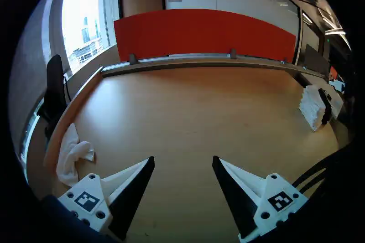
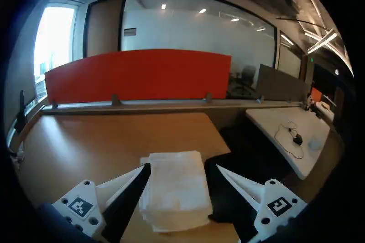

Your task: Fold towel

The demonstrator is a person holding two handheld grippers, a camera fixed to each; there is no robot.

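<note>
Here, the crumpled towel (image 1: 70,154) is lying at the lower left of the left gripper view, its near end hiding behind a finger. The left gripper (image 1: 182,158) is hovering over the table (image 1: 191,115), jaws spread. The right gripper (image 2: 182,166), likewise released, is pointing over the stack of folded towels (image 2: 175,188).

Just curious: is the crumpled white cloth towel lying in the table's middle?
No, the crumpled white cloth towel lies at the light wooden table edge, left of the open left claw.
</note>
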